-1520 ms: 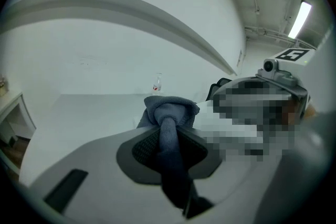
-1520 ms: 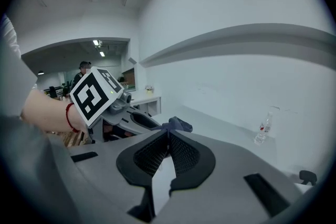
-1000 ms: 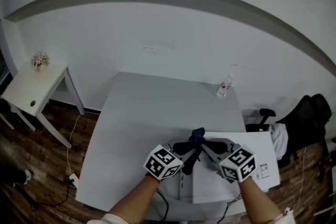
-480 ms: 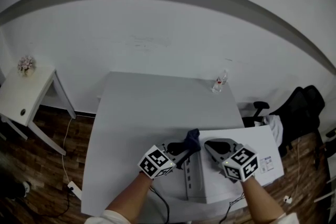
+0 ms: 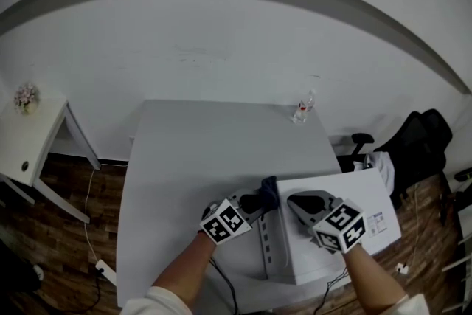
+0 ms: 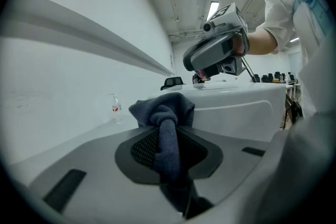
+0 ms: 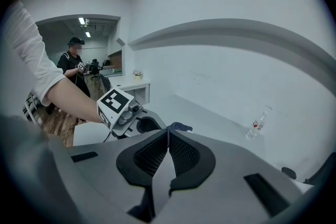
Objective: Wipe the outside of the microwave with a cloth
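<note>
Where the dark wood floor meets the pale wall at the far left, a small square white side table on thin legs carries a little bunch of flowers. Next comes the worktop, a smooth, matte grey rectangle pushed against the wall. Over its near part the left gripper has its jaws closed tight on a dark blue cloth. The cloth is soft, thick fabric, pinched into a rope between the black ribbed pads and bunching into a rounded wad past the tips. That wad sits at the upper left edge of the microwave, a boxy white appliance with a slotted grey side; whether cloth and casing actually press together cannot be told. Just beside it, above the flat glossy top of the microwave, the right gripper has its jaws closed pad to pad with nothing between them. Farther back, a small clear plastic bottle stands upright near the wall. At the far right a black office chair stands on the floor.
</note>
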`<state>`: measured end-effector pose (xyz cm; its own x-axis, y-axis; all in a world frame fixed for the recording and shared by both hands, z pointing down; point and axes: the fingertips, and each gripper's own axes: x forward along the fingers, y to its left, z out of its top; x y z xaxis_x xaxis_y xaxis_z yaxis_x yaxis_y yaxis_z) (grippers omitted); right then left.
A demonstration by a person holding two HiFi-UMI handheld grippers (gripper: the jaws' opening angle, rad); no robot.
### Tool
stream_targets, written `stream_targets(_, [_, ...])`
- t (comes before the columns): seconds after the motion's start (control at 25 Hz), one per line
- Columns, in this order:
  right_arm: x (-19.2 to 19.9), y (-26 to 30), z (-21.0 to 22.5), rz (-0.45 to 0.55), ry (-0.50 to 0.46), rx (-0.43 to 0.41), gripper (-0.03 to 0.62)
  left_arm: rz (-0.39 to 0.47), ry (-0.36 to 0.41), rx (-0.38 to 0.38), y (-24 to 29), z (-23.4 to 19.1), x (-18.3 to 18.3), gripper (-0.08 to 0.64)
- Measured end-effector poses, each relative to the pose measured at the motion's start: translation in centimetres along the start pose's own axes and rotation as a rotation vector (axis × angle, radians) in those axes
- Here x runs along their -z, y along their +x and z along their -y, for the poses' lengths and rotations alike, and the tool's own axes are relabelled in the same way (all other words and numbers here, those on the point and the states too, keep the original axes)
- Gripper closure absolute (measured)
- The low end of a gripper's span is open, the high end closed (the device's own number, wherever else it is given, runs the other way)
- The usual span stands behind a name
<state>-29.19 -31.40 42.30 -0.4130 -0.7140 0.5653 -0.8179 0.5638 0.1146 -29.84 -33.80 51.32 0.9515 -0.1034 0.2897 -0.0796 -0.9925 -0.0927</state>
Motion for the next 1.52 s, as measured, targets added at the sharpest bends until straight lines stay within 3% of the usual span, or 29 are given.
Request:
stream_targets(0.64, [0.0, 0.5, -0.8, -0.002, 0.003, -0.006, 0.558, -0.021, 0.112, 0.103, 0.2, 5.1, 0.8, 0.495])
stream_targets(1.52, [0.3, 0.0, -1.3, 0.026, 0.042, -0.008, 0.558, 0.011, 0.103, 0.167, -1.4, 11.8, 1.1, 0.494])
